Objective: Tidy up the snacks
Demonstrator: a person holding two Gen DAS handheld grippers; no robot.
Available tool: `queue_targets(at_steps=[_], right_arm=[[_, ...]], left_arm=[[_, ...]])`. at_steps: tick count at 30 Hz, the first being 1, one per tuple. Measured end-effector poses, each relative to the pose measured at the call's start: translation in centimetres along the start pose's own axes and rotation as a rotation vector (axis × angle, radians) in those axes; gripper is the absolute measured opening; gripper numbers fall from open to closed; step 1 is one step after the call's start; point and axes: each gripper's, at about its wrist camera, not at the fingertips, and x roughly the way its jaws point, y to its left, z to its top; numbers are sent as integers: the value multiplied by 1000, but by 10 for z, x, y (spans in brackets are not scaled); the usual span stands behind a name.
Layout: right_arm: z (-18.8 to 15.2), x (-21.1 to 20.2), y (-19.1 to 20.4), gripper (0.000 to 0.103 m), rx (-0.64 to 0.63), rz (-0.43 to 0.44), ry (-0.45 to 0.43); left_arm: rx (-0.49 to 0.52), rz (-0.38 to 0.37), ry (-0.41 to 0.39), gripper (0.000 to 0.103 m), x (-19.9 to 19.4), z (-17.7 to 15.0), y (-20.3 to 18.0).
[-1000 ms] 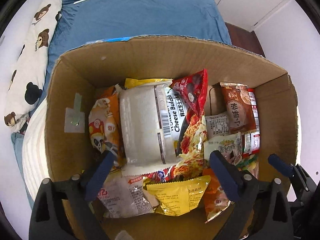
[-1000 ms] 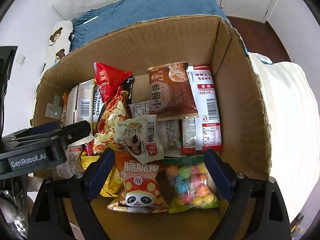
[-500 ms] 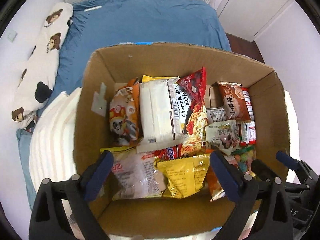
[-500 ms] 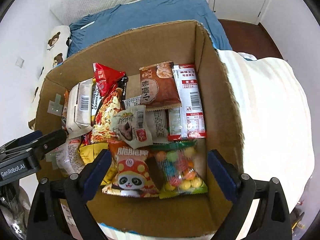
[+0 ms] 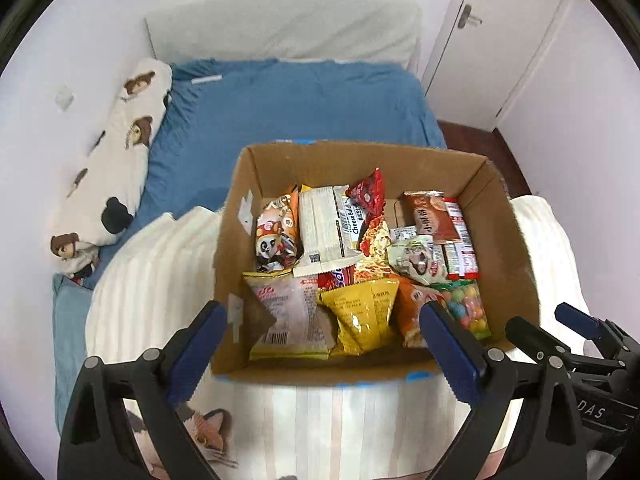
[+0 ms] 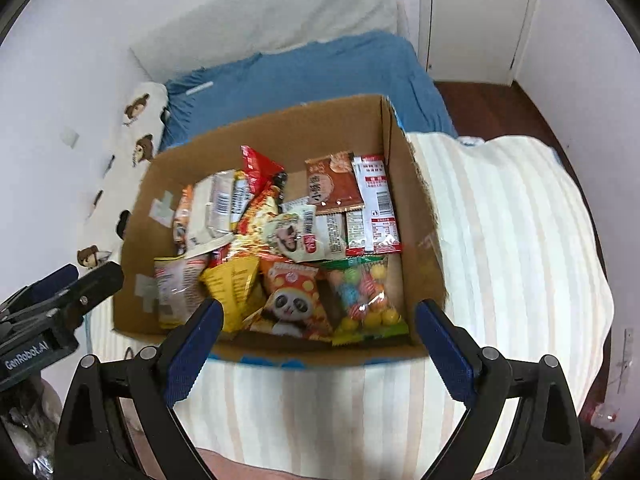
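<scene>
An open cardboard box (image 5: 516,248) (image 6: 420,208) stands on a striped cream blanket and holds several snack packets. Among them are a yellow bag (image 5: 362,316), a white noodle pack (image 5: 322,232), a panda-print bag (image 6: 290,306) and a bag of coloured candy balls (image 6: 366,296). My left gripper (image 5: 322,322) hovers above the box's near edge, open, with nothing between its blue pads. My right gripper (image 6: 316,322) hangs likewise over the near edge, open and empty. Each gripper shows at the edge of the other's view.
The box rests on a bed with a blue sheet (image 5: 296,108) behind it. A bear-print pillow (image 5: 116,168) lies along the left wall. A white door (image 6: 472,16) and dark wooden floor (image 6: 488,108) lie at the far right. The cream blanket (image 6: 508,240) spreads to the box's right.
Both grippers have risen and drawn back from inside the box; the whole box and more of the bed and room now show. The snacks have not moved.
</scene>
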Motion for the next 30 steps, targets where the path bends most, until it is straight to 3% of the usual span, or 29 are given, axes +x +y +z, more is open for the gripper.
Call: queue_targets(at_steps=[20,30], right_arm=[[-136,-167,15,99,-62,24,-294],[-185,-226,13,99,-74,37,-374]], left_arm=[[24,38,-265,99,-140,-123,-12],[44,42,-344,99,-186,-157,-21]])
